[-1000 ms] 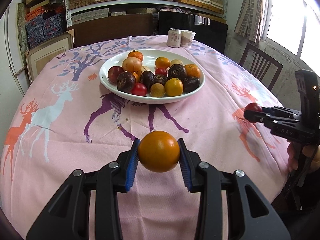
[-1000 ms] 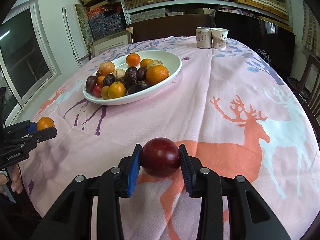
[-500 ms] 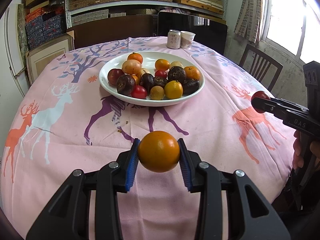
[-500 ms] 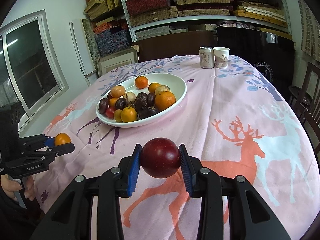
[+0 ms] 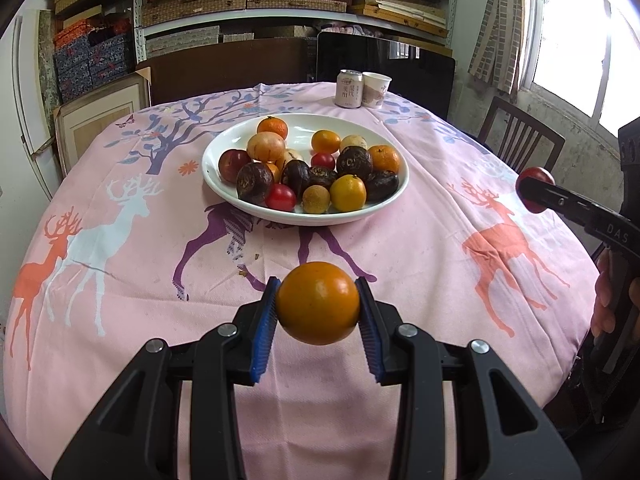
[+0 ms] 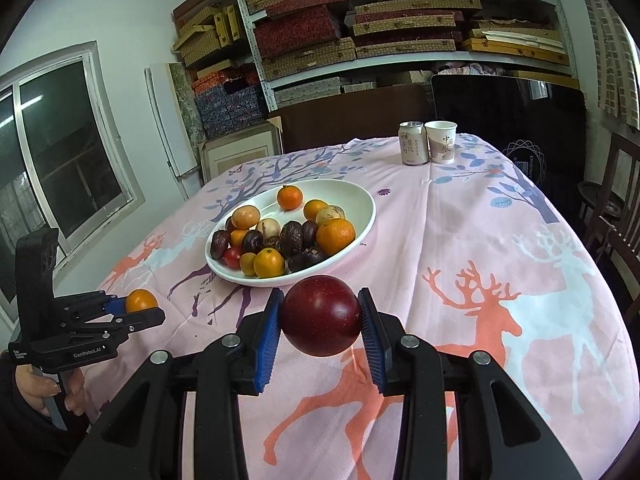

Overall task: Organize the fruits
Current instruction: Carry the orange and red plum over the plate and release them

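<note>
Left hand-held gripper clamped on an orange fruit, held above the tabletop. Right hand-held gripper clamped on a dark red fruit, near the white fruit-filled plate.

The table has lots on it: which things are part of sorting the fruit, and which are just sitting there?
Part of the job:
- orange fruit clamped in the left gripper
- dark red fruit clamped in the right gripper
- white plate piled with mixed fruit

Just lying about:
- drink can
- paper cup
- deer-print tablecloth
</note>
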Demonstrator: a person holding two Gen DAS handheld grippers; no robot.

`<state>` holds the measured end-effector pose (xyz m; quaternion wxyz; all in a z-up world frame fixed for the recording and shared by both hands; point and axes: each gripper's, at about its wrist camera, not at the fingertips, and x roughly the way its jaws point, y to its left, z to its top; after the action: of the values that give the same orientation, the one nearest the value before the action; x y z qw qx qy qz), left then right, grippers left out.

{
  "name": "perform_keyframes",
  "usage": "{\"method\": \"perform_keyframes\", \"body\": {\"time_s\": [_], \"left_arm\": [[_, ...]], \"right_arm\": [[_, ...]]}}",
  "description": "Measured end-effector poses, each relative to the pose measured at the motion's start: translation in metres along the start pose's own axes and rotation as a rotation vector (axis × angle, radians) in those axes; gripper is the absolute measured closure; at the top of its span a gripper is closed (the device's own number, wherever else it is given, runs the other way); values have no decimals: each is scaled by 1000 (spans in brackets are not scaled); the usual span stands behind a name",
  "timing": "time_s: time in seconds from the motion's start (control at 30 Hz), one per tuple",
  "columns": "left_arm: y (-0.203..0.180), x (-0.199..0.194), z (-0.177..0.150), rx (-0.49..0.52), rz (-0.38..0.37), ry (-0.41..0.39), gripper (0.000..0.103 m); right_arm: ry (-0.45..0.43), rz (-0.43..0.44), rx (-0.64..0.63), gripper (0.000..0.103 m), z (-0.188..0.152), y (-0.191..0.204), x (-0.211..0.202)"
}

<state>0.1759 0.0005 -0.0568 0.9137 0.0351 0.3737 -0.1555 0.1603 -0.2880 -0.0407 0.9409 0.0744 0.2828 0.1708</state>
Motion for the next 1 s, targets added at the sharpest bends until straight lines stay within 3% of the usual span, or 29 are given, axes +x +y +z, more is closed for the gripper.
{"method": "perform_keyframes", "body": {"time_s": [0.33,0.6,1.0], "left_arm": [[5,-16,19,-12,8,-79,66],[6,-22,65,11,41,-153,66],[20,32,138,-9,122,-199,66]], "right_arm": [[-34,17,0,65,14,4,-4],[-86,35,-55,65,42,22,-1],[-160,17,-165,65,98,60,50]]}}
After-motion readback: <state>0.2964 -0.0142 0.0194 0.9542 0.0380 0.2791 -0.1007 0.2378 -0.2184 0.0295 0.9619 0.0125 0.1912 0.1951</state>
